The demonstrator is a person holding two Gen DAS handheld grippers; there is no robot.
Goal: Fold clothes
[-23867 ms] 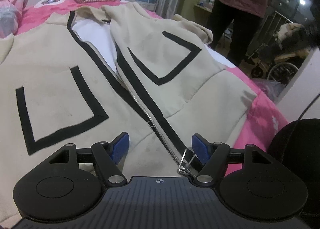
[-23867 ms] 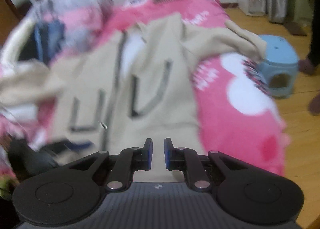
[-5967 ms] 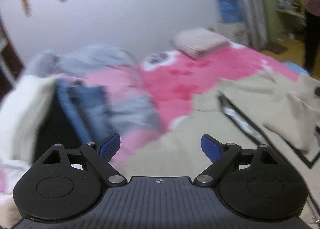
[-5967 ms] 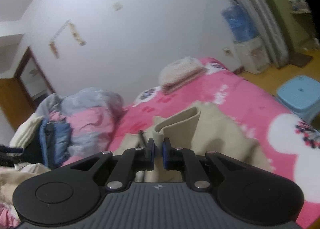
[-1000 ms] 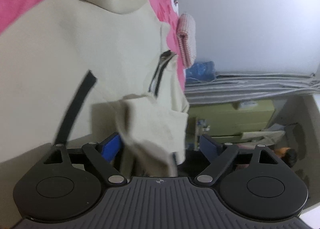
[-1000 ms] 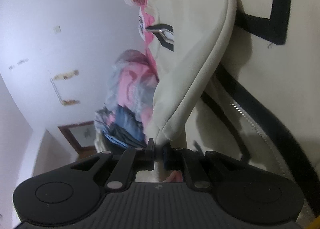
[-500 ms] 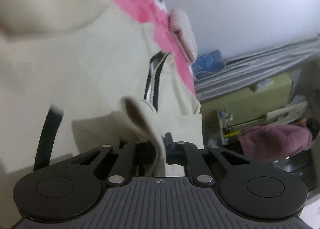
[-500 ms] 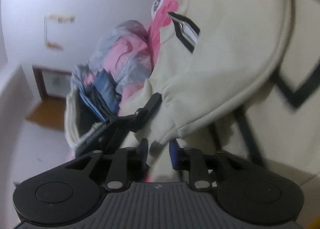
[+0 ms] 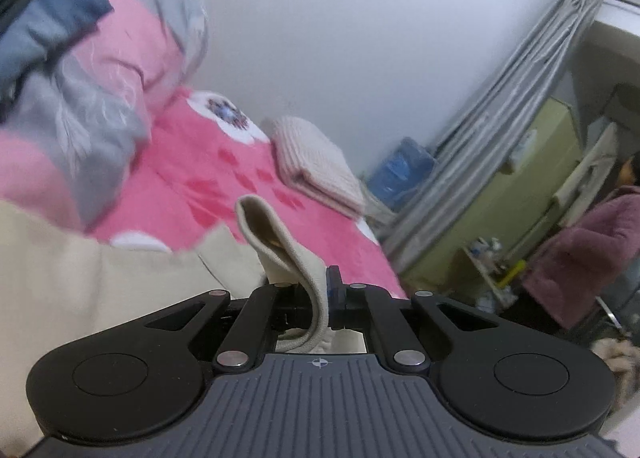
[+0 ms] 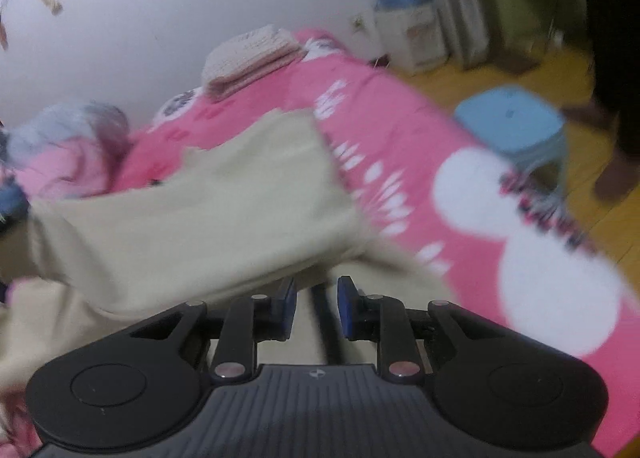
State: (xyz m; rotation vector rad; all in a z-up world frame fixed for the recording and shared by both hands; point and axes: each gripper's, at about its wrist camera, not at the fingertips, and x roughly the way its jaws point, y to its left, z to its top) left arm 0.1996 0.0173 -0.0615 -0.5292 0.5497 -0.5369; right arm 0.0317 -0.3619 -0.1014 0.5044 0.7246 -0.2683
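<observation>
A beige jacket [image 10: 208, 210] with black trim lies spread on the pink bed cover [image 10: 400, 130]. My left gripper [image 9: 320, 286] is shut on a ribbed beige cuff [image 9: 272, 234], which curls up out of the jaws above the rest of the jacket [image 9: 100, 290]. In the blurred right wrist view my right gripper [image 10: 316, 298] hovers over the jacket's near edge. Its blue pads [image 10: 346, 298] stand a little apart with nothing pressed between them; only cloth and a dark trim line show below the gap.
A folded pink knit [image 9: 316, 166] lies at the bed's far end by the white wall. A heap of grey, pink and blue clothes [image 9: 80, 58] fills the left side. A blue stool [image 10: 516, 126] stands on the wooden floor. A person [image 9: 580, 258] stands at right near grey curtains.
My left gripper closed on the cuff and rose with it. My right gripper let go of the jacket fold and opened slightly. Both views rolled upright.
</observation>
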